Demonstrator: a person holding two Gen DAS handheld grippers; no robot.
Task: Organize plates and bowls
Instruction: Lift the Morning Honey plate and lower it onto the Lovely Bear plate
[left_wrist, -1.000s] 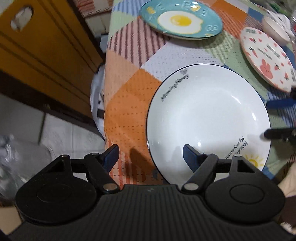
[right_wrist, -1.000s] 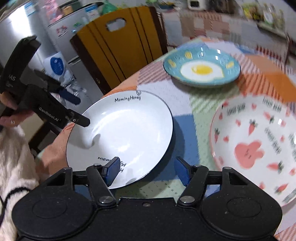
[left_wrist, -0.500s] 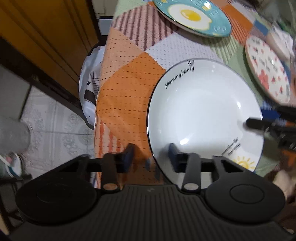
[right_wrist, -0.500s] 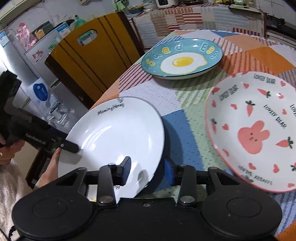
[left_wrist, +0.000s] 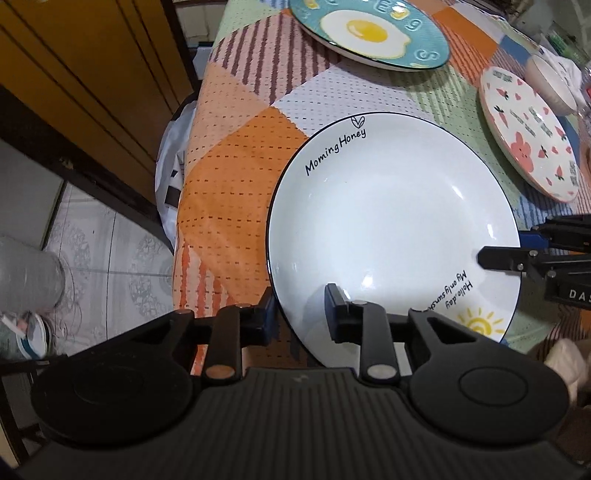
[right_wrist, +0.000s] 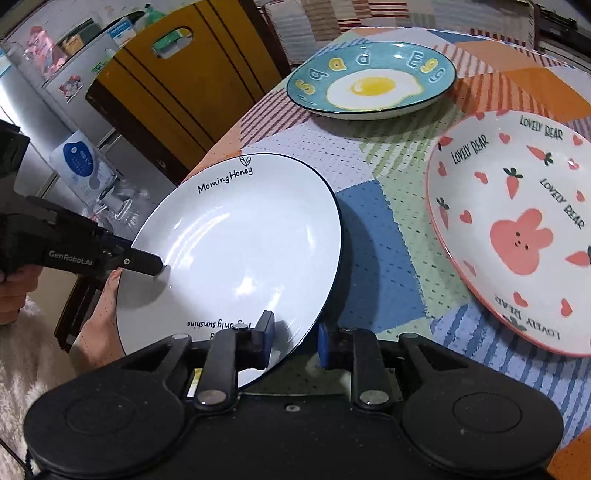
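A white plate (left_wrist: 391, 221) marked "Morning Honey" is at the near corner of the table; it also shows in the right wrist view (right_wrist: 236, 251), tilted with its right edge raised above the cloth. My left gripper (left_wrist: 299, 314) is shut on its near-left rim, one finger above and one below. My right gripper (right_wrist: 295, 341) is shut on the opposite rim and shows in the left wrist view (left_wrist: 517, 254). A teal fried-egg plate (right_wrist: 371, 79) lies at the back. A pink-rimmed rabbit plate (right_wrist: 517, 229) lies at the right.
The patchwork tablecloth (left_wrist: 236, 170) covers the table, whose edge is close at the left. A yellow-brown chair back (right_wrist: 177, 77) stands beside the table. A small white bowl (left_wrist: 550, 85) sits behind the rabbit plate. A white bag (left_wrist: 170, 147) hangs by the table edge.
Both grippers have closed onto opposite rims of the white plate, and the plate has tilted up off the cloth on its right side.
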